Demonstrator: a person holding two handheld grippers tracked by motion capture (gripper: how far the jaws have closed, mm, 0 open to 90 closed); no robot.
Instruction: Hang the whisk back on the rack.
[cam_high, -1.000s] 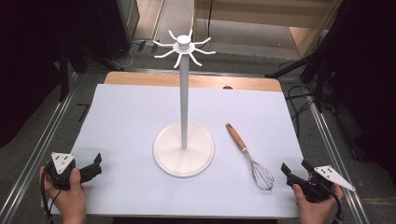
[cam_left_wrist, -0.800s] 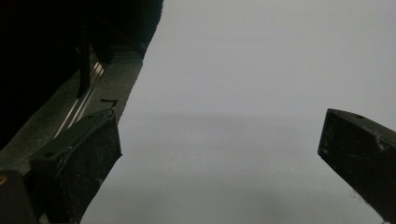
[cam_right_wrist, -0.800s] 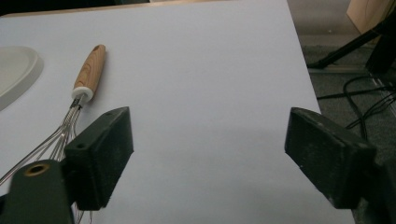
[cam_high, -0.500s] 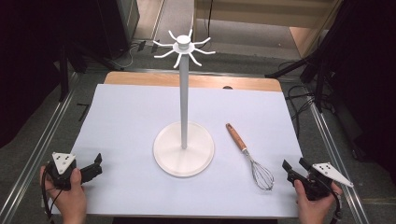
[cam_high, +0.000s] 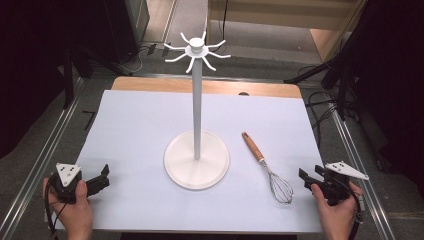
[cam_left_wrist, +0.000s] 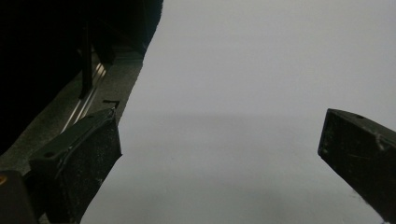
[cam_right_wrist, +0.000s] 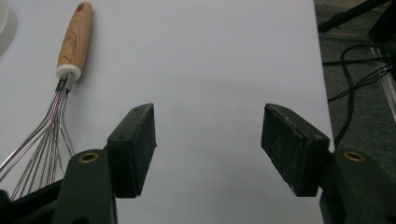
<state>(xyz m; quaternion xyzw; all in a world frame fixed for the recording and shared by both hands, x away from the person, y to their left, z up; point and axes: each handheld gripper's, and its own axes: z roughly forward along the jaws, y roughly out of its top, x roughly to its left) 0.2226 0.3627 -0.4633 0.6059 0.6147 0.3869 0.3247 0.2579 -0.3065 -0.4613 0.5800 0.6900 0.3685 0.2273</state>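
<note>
Gaping wide with nothing between its jaws, the right gripper (cam_high: 306, 180) sits at the near right corner of the white mat (cam_high: 130, 130), and its own view shows both black pads (cam_right_wrist: 135, 149) spread apart over bare mat. Compared with a second ago it has edged slightly inward, toward the whisk (cam_high: 267, 167), while nothing else on the table has moved. That small shift reads as the start of an approach rather than a grasp. In the right gripper view the whisk (cam_right_wrist: 56, 88) lies just beside the left-hand jaw, apart from it, wooden handle pointing away and wire loops nearest the gripper. The whisk rests flat on the mat, between the right gripper and the round base of the white hook stand (cam_high: 196, 155), near the base but not touching it. The left gripper (cam_high: 102, 179) holds at the near left corner much as before, its pads (cam_left_wrist: 84, 158) also spread wide over empty mat. My judgement is that the whisk is meant for one of the stand's top hooks, and the pickup is not yet begun.
</note>
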